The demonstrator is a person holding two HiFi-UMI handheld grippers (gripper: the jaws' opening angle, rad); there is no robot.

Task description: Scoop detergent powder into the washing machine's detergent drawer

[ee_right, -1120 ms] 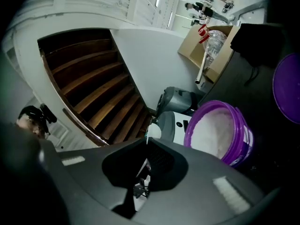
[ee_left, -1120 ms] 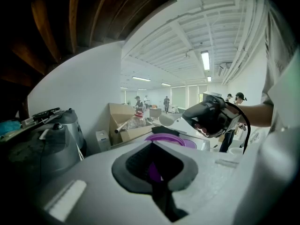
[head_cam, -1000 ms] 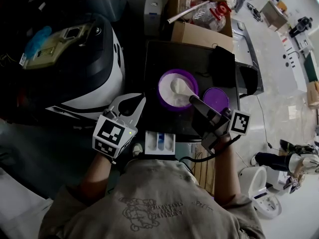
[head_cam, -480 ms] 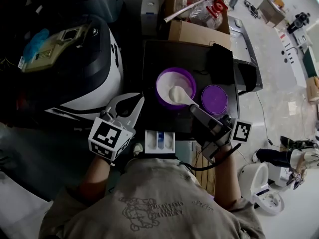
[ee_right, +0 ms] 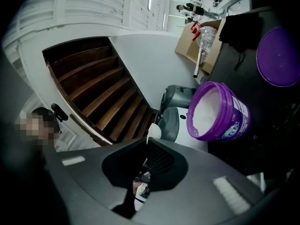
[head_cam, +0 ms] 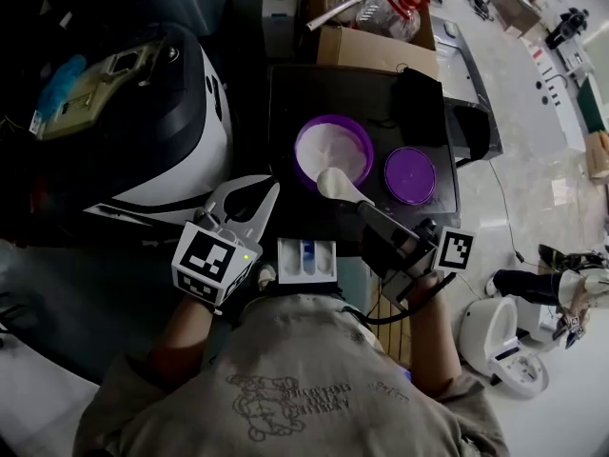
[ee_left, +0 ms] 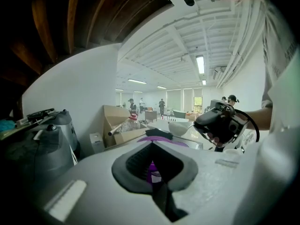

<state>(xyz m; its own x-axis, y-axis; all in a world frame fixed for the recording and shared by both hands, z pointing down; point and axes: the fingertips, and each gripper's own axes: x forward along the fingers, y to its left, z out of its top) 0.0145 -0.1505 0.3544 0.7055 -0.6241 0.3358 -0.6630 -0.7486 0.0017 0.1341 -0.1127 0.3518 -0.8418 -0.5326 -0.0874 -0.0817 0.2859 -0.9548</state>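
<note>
Pointing bowl-first at the tub, scoop clamped in right tool; left tool closed.

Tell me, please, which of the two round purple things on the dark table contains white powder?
The purple tub: it is deep, walled and full of white powder. The flat purple lid lying beside it holds nothing.

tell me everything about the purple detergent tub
The purple tub is round, plastic-looking, upright and open, holding white powder well up its wall. A printed label wraps its side. It stands on the dark tabletop; its purple lid lies flat beside it. The right gripper holds a white scoop at its near rim; contact is unclear.
</note>
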